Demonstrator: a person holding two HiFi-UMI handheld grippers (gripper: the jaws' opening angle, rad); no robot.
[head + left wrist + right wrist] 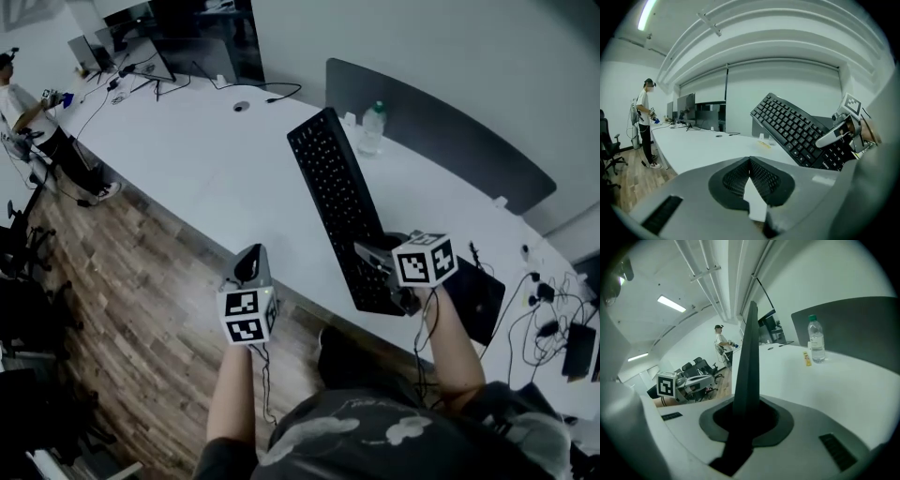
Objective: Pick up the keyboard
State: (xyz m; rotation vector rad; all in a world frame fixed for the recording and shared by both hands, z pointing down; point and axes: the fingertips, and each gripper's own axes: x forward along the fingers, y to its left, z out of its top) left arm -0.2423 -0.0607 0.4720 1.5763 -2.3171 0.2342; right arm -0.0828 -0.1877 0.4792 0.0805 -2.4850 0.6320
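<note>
A long black keyboard hangs tilted above the white table, its near end clamped in my right gripper. The right gripper view shows the keyboard edge-on, rising out of the right gripper, whose jaws are shut on it. My left gripper is off the table's front edge, over the wooden floor, shut with nothing in it. From the left gripper view the keyboard is up at the right with the right gripper on its lower end, and the left gripper has its pads together.
A clear water bottle stands behind the keyboard by a dark curved partition. Cables and a black flat device lie at the table's right end. Monitors and a standing person are at the far left, office chairs on the floor.
</note>
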